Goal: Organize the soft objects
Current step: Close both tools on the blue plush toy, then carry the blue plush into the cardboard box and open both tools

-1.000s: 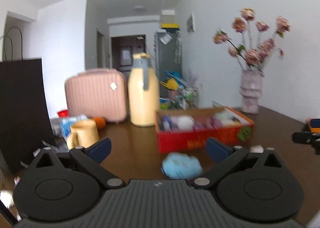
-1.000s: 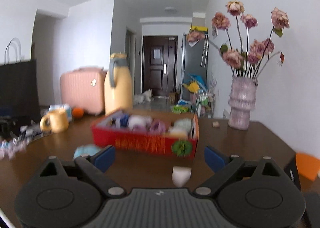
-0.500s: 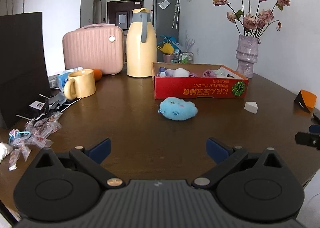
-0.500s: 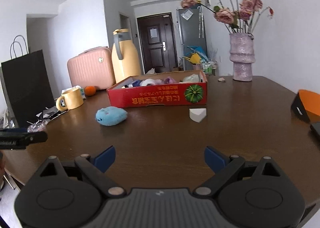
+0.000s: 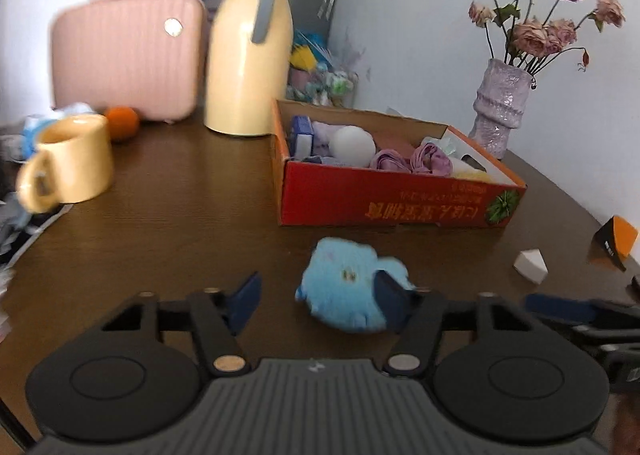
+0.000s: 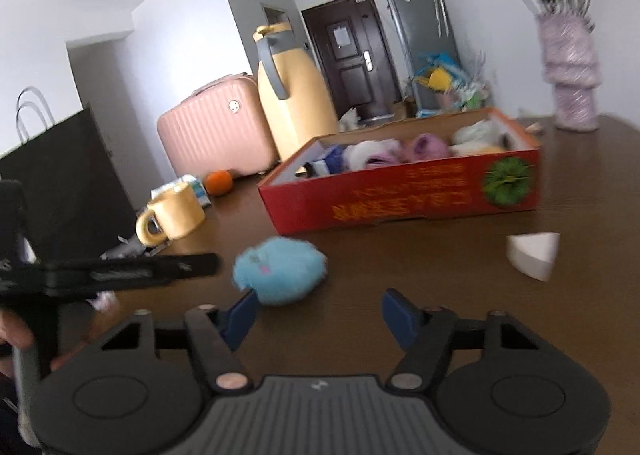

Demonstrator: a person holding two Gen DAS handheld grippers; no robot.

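Note:
A fluffy light-blue soft toy (image 5: 346,291) lies on the dark wooden table in front of a red cardboard box (image 5: 384,203) that holds several soft items. My left gripper (image 5: 320,301) is open, and the toy lies just beyond its fingertips, partly behind the right one. In the right wrist view the toy (image 6: 280,269) lies just ahead of the left fingertip of my open, empty right gripper (image 6: 320,317). A white wedge-shaped sponge (image 6: 532,253) lies to the right; it also shows in the left wrist view (image 5: 531,266).
A yellow mug (image 5: 66,161), an orange (image 5: 122,122), a pink case (image 5: 124,55) and a yellow thermos (image 5: 248,47) stand left and behind. A vase of flowers (image 5: 500,107) stands at the back right. An orange and black object (image 5: 616,241) lies at the right edge.
Both grippers have moved forward and down over the table toward the blue toy, which now looks larger and closer. Both stay open.

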